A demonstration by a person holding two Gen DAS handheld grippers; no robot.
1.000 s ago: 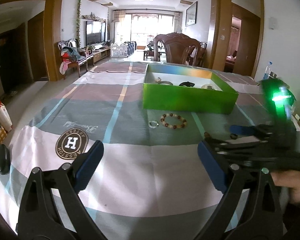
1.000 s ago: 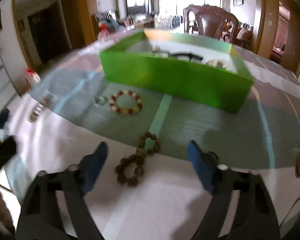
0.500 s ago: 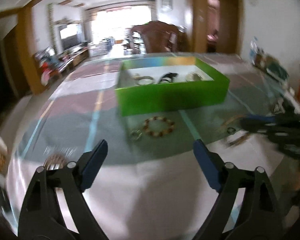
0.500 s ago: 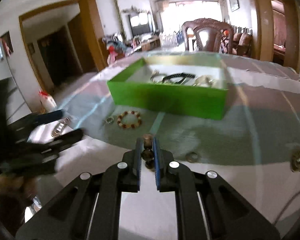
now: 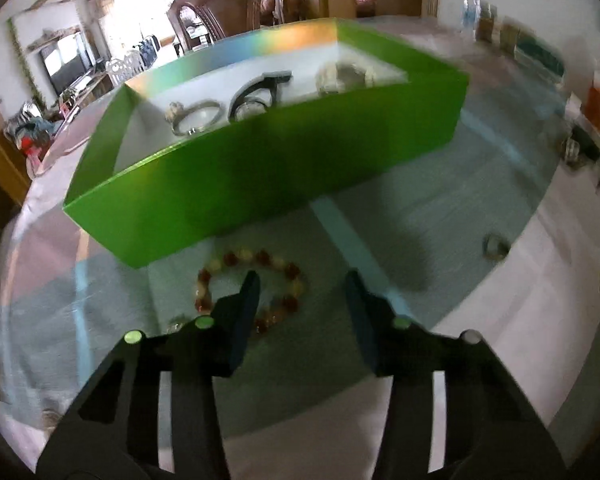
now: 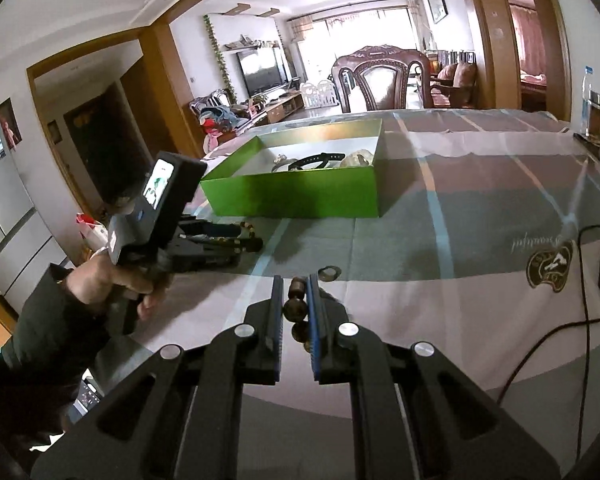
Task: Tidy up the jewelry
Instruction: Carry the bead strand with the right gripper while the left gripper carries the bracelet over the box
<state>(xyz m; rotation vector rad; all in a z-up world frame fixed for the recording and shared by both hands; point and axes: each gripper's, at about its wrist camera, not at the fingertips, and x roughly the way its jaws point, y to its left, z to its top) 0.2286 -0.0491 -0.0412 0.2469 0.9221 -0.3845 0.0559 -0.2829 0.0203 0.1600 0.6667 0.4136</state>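
Right gripper: fingers closed on a dark brown wooden bead bracelet, pinched at the tips; the rest of the strand hangs out of sight below. The gripper is held above the near, pale part of the striped cloth-covered table.

Left gripper: fingers open, nothing between them, lowered over a red-and-cream bead bracelet that lies flat on the table just in front of the green cardboard box's near wall. The left finger stands inside the loop; the right finger is outside it. This view is motion-blurred, so contact with the beads cannot be confirmed.

Box contents, as visible: a silver bangle, a black-strapped watch and a pale beaded piece. A small metal ring lies on the table just beyond the right fingertips.

Assessment: two steps appear to be in hand, carrying the wooden bracelet to the box and picking up the red-and-cream one.

Recommendations: settle the left gripper until steady, then close on a single run of beads on the loop's right side, fingertips low to the cloth without snagging it. Carry the wooden bracelet well above the box wall and release over the bare floor of the box, clear of the watch. Keep the two grippers apart near the box.
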